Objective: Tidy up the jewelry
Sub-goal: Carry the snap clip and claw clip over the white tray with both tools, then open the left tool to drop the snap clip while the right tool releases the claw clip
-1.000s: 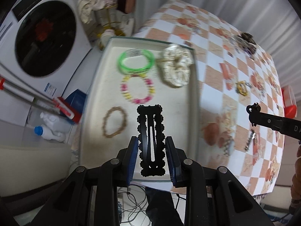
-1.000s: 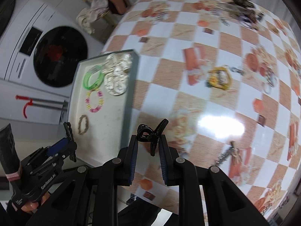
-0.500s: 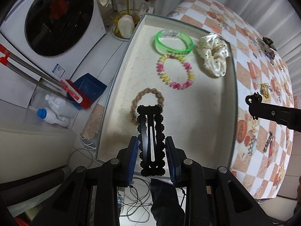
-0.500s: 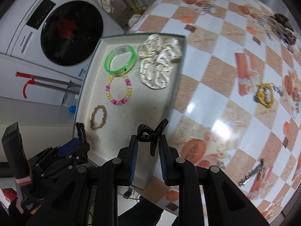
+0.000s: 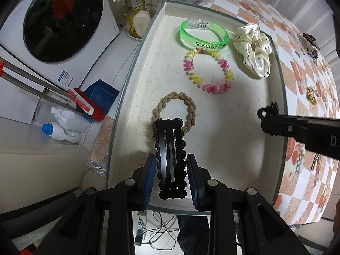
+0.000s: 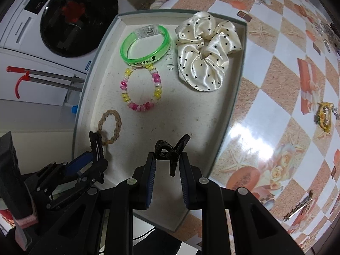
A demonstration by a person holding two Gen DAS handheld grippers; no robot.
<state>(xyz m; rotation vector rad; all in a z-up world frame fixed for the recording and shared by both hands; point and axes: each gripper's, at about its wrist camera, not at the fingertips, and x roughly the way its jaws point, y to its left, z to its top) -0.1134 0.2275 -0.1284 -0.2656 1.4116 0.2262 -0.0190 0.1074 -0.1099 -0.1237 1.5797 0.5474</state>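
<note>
My left gripper (image 5: 171,170) is shut on a black scalloped snap hair clip (image 5: 170,155), held over the near end of the cream tray (image 5: 238,148), just above a braided tan hair tie (image 5: 174,110). My right gripper (image 6: 166,170) is shut on a small black claw clip (image 6: 171,150) over the tray's near right part (image 6: 197,127). In the tray lie a green bangle (image 6: 146,44), a pink and yellow bead bracelet (image 6: 141,89) and a cream dotted scrunchie (image 6: 204,51). The right gripper's tip (image 5: 267,114) shows in the left wrist view; the left gripper (image 6: 95,148) shows in the right wrist view.
The tray sits at the edge of a checkered table (image 6: 276,85) with a yellow hair clip (image 6: 324,116), a metal clip (image 6: 297,210) and dark trinkets (image 5: 309,40) on it. Beside the table stand a washing machine (image 5: 61,19), bottles (image 5: 61,125) and a red brush (image 5: 87,106).
Both grippers have come down and moved over the tray with their clips. The tray and its items look larger. The right gripper slid left from the table surface to above the tray.
</note>
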